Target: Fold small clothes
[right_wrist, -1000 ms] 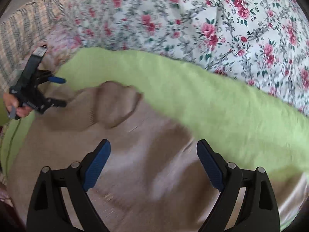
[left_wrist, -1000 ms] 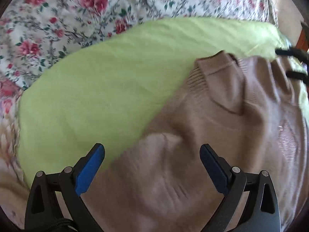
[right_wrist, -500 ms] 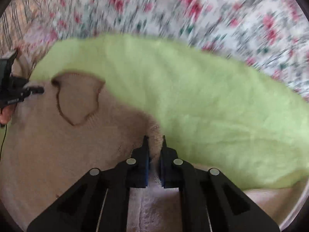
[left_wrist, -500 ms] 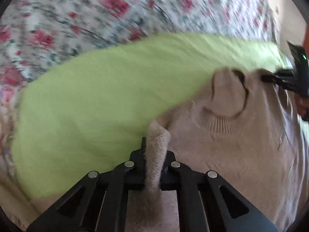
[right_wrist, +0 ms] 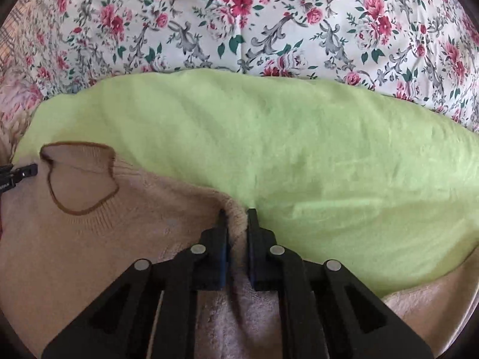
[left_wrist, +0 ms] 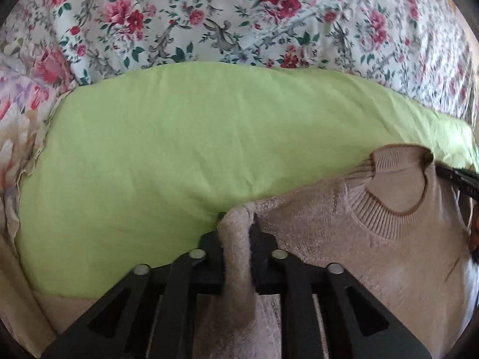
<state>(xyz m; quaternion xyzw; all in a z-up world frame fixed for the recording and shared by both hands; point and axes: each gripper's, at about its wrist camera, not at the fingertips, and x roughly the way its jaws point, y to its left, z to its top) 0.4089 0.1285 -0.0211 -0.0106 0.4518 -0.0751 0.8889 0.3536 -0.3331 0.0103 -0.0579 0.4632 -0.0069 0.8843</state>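
Note:
A small beige knit sweater (left_wrist: 374, 239) lies on a lime green cloth (left_wrist: 179, 155), its ribbed neck opening (left_wrist: 398, 185) facing up. My left gripper (left_wrist: 236, 224) is shut on a pinched fold at the sweater's left shoulder. In the right wrist view the same sweater (right_wrist: 89, 239) fills the lower left, with the neck opening (right_wrist: 80, 176) at left. My right gripper (right_wrist: 236, 218) is shut on a fold at the right shoulder, beside the green cloth (right_wrist: 299, 149). Each gripper shows at the far edge of the other's view, the right one (left_wrist: 458, 176) and the left one (right_wrist: 18, 173).
A floral bedsheet (left_wrist: 239, 15) with red roses spreads behind the green cloth and also fills the top of the right wrist view (right_wrist: 269, 21). More beige fabric (right_wrist: 434, 305) lies at the lower right under the green cloth's edge.
Both grippers were open above the sweater one second ago. They came down and shut on the two shoulders, and now hold them with the shoulder folds pinched up.

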